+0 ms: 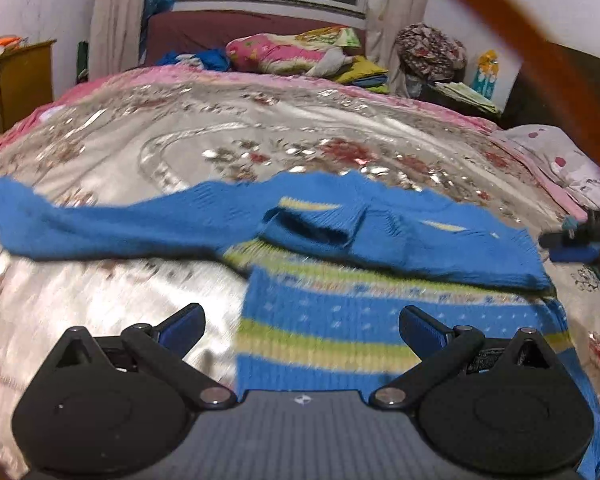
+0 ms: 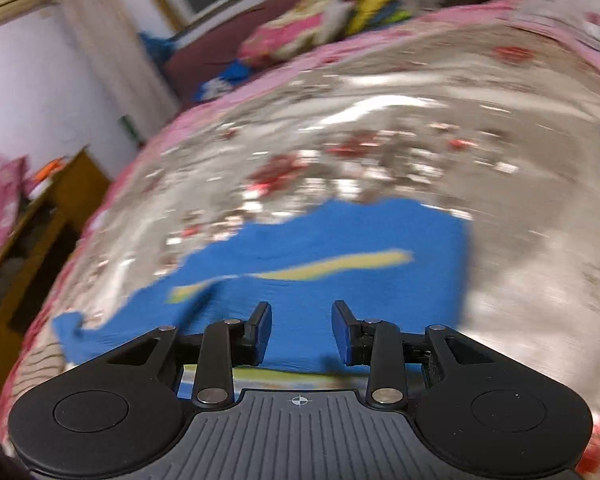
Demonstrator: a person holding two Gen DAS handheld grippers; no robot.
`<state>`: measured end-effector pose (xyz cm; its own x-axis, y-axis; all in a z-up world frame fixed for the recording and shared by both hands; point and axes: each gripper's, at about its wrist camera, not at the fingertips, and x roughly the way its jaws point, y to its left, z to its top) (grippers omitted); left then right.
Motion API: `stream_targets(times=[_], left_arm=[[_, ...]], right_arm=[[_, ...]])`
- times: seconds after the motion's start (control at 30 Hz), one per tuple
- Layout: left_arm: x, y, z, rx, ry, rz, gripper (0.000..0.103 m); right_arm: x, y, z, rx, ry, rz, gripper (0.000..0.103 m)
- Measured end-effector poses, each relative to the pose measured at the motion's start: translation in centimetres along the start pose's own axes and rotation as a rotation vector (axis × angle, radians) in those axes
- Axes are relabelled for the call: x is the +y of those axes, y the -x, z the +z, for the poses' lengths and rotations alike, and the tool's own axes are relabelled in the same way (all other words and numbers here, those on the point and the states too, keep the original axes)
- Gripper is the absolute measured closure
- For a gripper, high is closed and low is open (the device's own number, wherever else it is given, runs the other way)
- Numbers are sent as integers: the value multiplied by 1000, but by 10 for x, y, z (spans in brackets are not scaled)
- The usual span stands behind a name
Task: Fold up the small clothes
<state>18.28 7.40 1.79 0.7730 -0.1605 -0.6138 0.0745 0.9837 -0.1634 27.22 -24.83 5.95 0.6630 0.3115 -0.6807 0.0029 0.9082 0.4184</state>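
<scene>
Sweater first: I see a small blue knitted one with yellow-green stripes lying flat on the bed, on its shiny floral bedspread, near the bed's front edge and toward the right-hand side. Its body runs away from that front edge, hem nearest me and neck toward the headboard. Across the top its sleeves lie crosswise, so the long axis there goes side to side: one sleeve stretches out to the left, and the other is folded in over the chest, its cuff pointing left.

My left gripper hovers above the striped lower body, jaws released and spread wide, with nothing between them.

My right gripper sits over plain blue knit with a yellow stripe beyond it, though its view is badly smeared. Its jaws stand partly apart, and the pads show no cloth pinched between them; the blue fabric lies beneath the tips rather than in them.
</scene>
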Motion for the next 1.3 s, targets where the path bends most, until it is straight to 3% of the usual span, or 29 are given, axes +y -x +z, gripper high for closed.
stream_targets(times=[0.1,0.27,0.43,0.53,0.67,0.8,1.07,1.3], left_arm=[[-14,-15,16,-17,-44,1,0],[-32,-54,49,-27,-63,14,0],[-32,-89,48,26,-92,103,0],[-28,-97,48,16,-124,200,0],[0,-99,69,-25,-13,298,0],[23,-102,78,-16,25,403,0],[37,-48,41,-11,93,352,0],[44,-15,11,-32,140,311,0]], right_arm=[[-25,2,-6,-9,-16,-36,69],[-39,-5,-12,-18,-23,-25,69],[-41,-10,-18,-17,-25,4,69],[-45,-7,-20,-16,-39,29,69],[-50,-6,-22,-14,-53,54,69],[-49,-3,-24,-23,-37,44,69],[-14,2,-34,-25,114,71,69],[81,-31,-48,22,407,178,69]])
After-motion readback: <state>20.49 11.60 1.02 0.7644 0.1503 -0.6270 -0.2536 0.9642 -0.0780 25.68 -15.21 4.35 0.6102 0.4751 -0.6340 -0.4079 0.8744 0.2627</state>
